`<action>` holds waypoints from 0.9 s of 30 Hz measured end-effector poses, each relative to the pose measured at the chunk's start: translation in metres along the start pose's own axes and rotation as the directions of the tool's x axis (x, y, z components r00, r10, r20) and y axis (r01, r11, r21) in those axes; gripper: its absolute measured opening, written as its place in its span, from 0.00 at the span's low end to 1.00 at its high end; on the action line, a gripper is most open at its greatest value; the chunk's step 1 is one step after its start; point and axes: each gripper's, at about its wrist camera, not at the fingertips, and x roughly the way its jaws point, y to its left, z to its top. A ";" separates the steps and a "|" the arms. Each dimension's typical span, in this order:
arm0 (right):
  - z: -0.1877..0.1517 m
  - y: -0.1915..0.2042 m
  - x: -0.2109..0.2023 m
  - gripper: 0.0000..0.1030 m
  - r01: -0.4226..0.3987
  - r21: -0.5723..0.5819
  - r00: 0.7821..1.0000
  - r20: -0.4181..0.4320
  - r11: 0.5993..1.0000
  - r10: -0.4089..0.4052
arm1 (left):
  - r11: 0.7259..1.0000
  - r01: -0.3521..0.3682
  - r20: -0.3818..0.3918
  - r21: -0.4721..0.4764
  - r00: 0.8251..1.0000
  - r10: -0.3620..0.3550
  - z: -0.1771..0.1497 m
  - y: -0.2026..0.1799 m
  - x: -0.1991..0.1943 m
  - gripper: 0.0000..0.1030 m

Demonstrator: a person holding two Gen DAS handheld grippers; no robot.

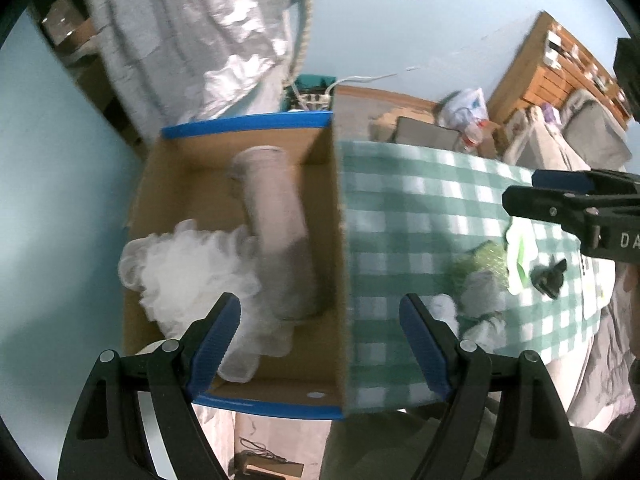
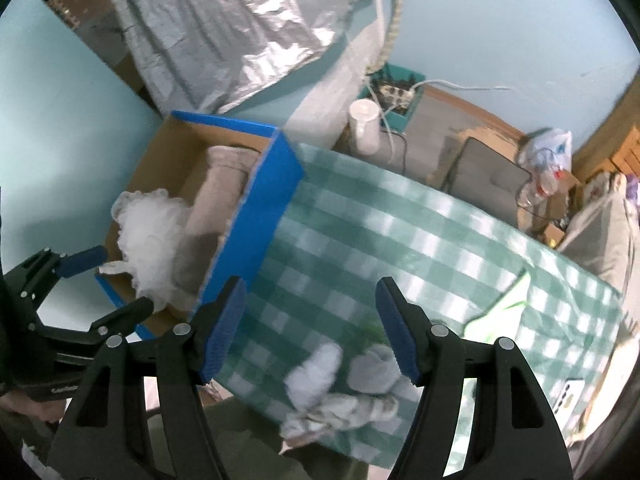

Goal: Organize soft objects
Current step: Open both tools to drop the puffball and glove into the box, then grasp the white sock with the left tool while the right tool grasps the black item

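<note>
A white mesh bath pouf [image 1: 188,276] and a rolled grey towel [image 1: 276,232] lie inside the blue-edged cardboard box [image 1: 248,368], directly ahead of the left tool [image 1: 320,344], which is wide open and holds nothing. The right tool [image 2: 310,330] is likewise open and empty above crumpled grey-white cloths [image 2: 352,384] on the green-checked counter [image 2: 400,240], with the box to its left.

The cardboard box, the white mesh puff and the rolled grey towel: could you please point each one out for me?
cardboard box [image 1: 316,184], left wrist view, on its inner right wall.
white mesh puff [image 1: 188,268], left wrist view, on the middle of its ruffles.
rolled grey towel [image 1: 276,216], left wrist view, on the middle of the roll.
</note>
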 end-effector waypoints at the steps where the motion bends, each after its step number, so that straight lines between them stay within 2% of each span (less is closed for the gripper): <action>1: -0.003 -0.006 -0.002 0.66 0.004 0.007 1.000 0.000 1.000 -0.004 | 1.000 0.004 -0.002 0.013 1.000 -0.004 0.000 -0.006 0.000 0.81; 11: -0.037 -0.058 -0.019 0.66 0.042 0.084 0.999 -0.011 0.996 -0.041 | 0.994 0.032 -0.032 0.104 0.999 -0.029 -0.004 -0.060 0.009 0.81; 27: -0.094 -0.145 -0.028 0.66 0.086 0.230 0.996 -0.042 0.969 -0.078 | 0.982 0.052 -0.098 0.181 0.995 -0.034 -0.015 -0.117 0.036 0.83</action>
